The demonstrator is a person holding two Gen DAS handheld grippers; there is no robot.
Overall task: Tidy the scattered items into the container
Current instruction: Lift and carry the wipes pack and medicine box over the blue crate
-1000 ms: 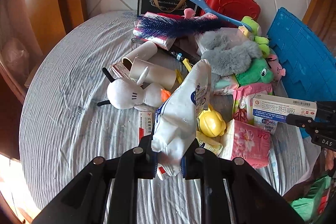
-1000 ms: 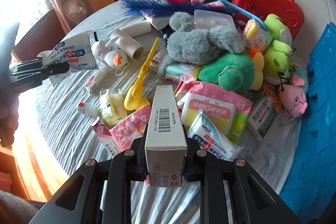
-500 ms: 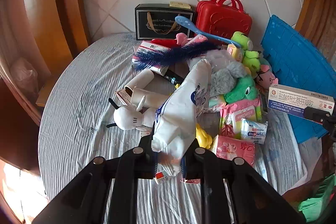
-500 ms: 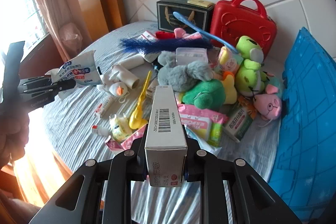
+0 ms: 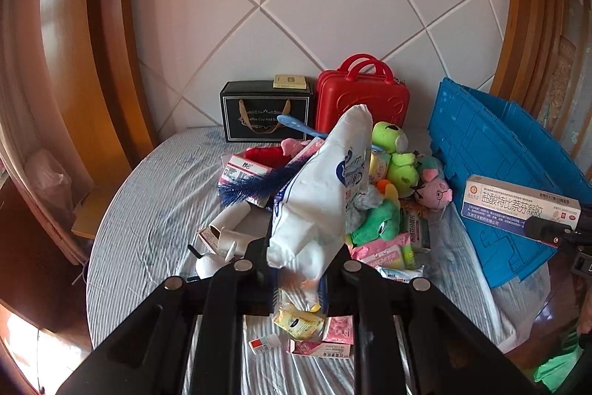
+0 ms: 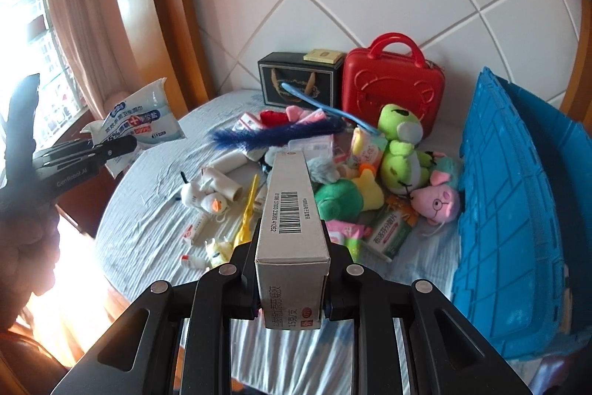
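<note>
— Left gripper (image 5: pixel 298 278) pinches your crinkly white wipes pack (image 5: pixel 320 195) by its tail; right gripper (image 6: pixel 292 278) clamps the long cardboard medicine box (image 6: pixel 292 210) lengthwise.

— Why aloft?

— Likely clearing the clutter; the blue plastic crate (image 6: pixel 518 210) stands at your right.

It was a home bedroom: a bed under a pale blue striped sheet (image 5: pixel 155 210) stood against a white padded quilted headboard wall (image 5: pixel 333 6) framed in glossy wood, with a pinkish curtain (image 6: pixel 77 6) at the window left of it.
</note>
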